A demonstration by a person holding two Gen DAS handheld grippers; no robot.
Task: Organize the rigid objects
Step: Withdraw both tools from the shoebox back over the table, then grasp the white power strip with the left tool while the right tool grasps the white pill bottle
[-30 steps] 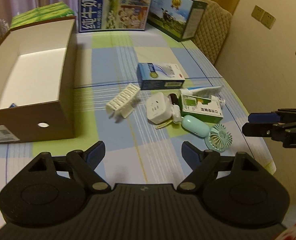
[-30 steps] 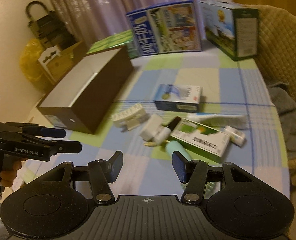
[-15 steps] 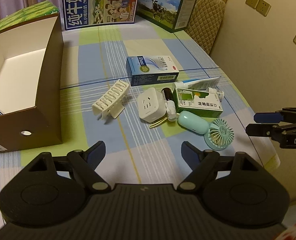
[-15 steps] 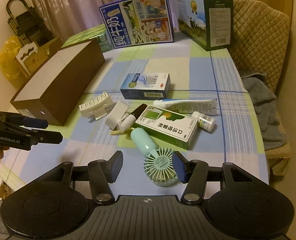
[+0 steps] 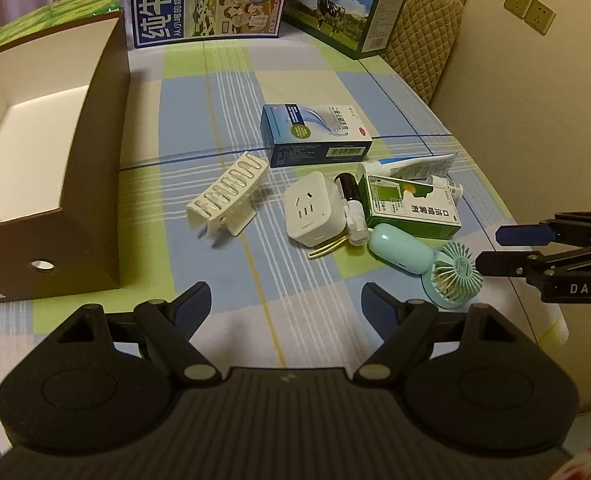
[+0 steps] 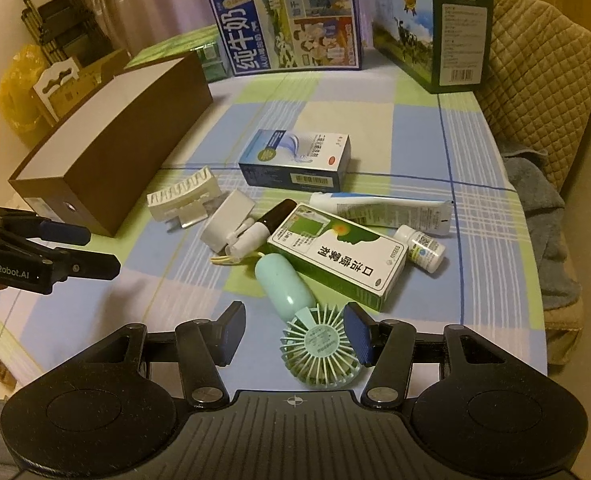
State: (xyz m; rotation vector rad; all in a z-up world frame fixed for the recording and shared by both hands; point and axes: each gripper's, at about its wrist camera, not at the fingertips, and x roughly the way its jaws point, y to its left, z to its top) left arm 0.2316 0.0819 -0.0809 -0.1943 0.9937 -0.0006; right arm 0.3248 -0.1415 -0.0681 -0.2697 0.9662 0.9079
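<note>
A mint hand fan [image 6: 321, 350] lies near the table's front edge, its round head between the fingers of my right gripper [image 6: 295, 332]. The jaws stand apart around it; the left pad is clear of it. Behind the fan lie a green-white carton [image 6: 337, 256], a toothpaste tube [image 6: 379, 210], a small white bottle [image 6: 425, 248], a white plug cube [image 5: 313, 214], a white claw clip [image 5: 227, 196] and a blue medicine box [image 5: 315, 134]. My left gripper [image 5: 287, 304] hovers open over bare cloth in front of the pile. An open brown box [image 5: 91, 184] stands left.
Two large milk cartons [image 5: 209, 2] [image 5: 335, 4] stand at the table's far end, with a green pack [image 5: 59, 10] behind the brown box. A quilted chair [image 6: 535, 92] with a grey cloth sits along the right edge. The checked tablecloth [image 5: 231, 92] shows between box and pile.
Both grippers have come lower and closer to the pile. The fan's head, ahead of my right fingers before, now lies between them. The objects have not moved.
</note>
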